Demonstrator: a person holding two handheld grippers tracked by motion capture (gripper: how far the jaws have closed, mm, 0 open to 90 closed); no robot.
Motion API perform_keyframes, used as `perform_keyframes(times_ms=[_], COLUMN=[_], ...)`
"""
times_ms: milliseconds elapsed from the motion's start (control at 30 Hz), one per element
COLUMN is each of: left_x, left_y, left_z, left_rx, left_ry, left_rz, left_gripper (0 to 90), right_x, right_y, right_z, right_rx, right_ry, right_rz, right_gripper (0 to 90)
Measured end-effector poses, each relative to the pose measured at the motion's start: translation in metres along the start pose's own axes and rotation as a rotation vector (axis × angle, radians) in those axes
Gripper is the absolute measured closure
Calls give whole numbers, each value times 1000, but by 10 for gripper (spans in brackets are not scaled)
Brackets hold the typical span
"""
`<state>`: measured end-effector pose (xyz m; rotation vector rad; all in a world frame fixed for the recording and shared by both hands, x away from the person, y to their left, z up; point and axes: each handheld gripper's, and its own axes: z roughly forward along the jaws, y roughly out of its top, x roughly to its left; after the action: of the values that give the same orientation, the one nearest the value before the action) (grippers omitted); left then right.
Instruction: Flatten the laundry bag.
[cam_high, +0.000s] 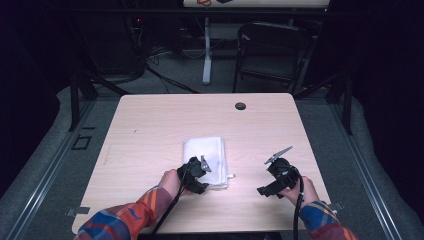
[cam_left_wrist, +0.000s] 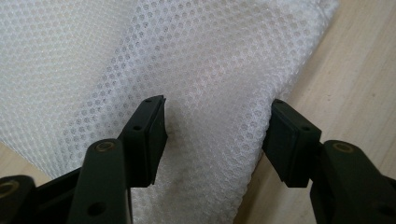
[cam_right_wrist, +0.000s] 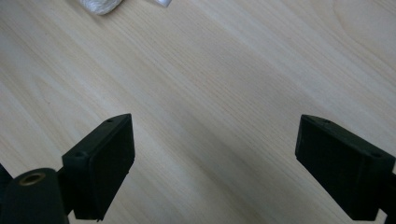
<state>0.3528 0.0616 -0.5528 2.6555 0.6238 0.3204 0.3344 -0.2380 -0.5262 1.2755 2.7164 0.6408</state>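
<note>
At the left of the high view, the person's left hand (cam_high: 170, 181), in a sleeve (cam_high: 131, 215) striped orange, red and blue, holds the left gripper (cam_high: 202, 167) over the near edge of a folded white cloth (cam_high: 205, 150). The cloth lies flat on the pale wooden table (cam_high: 150, 125), a little left of the middle and closer to the person's side than to the far edge. In the left gripper view the cloth (cam_left_wrist: 196, 60) is a white mesh with small round holes, and a raised fold of it runs down between the two black jaws. The jaws stand partly apart, one on each side of that fold; the left pad (cam_left_wrist: 152, 140) is at the fabric's surface, while the right pad (cam_left_wrist: 289, 144) sits at the cloth's edge where the bare table (cam_left_wrist: 359, 74) begins. The pads do not squeeze the fold. Further right in the high view, well apart from the cloth, the right gripper (cam_high: 280, 172) is held in the person's right hand (cam_high: 306, 190) above bare wood near the table's right edge, with its grey plate sticking up and a black cable trailing back to the sleeve. In the right gripper view its jaws stand wide apart with nothing between them but the wood grain of the table (cam_right_wrist: 224, 93), and a small corner of the cloth (cam_right_wrist: 100, 5) peeks in at the top edge. Towards the far edge of the table sits a small dark round cap (cam_high: 240, 106).
</note>
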Motion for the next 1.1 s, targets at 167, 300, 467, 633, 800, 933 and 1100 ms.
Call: perform_keyframes(times_ms=[167, 300, 467, 633, 800, 933, 1100], left_x=[4, 7, 9, 11, 15, 18, 20], left_y=[-1, -2, -3, -3, -6, -7, -8], left_z=[-1, -6, -6, -6, -6, -7, -8], left_rx=[-8, -25, -34, -37, -46, -62, -75], left_ry=[-26, -52, -73, -87, -112, -130, -142], left_rz=[-2, -5, -14, -22, -48, -61, -73], left_gripper=[488, 529, 573, 616, 671, 729, 758], right_x=[2, 3, 3, 5, 6, 9, 11], right_y=[0, 2, 2, 2, 3, 5, 7], right_z=[1, 0, 2, 1, 2, 2, 3], right_rx=[-4, 1, -1, -2, -4, -10, 6], right_ry=[7, 2, 8, 7, 21, 17, 16], right_rz=[1, -8, -11, -18, -26, -33, -54], right_gripper=[118, 118, 120, 123, 120, 122, 129])
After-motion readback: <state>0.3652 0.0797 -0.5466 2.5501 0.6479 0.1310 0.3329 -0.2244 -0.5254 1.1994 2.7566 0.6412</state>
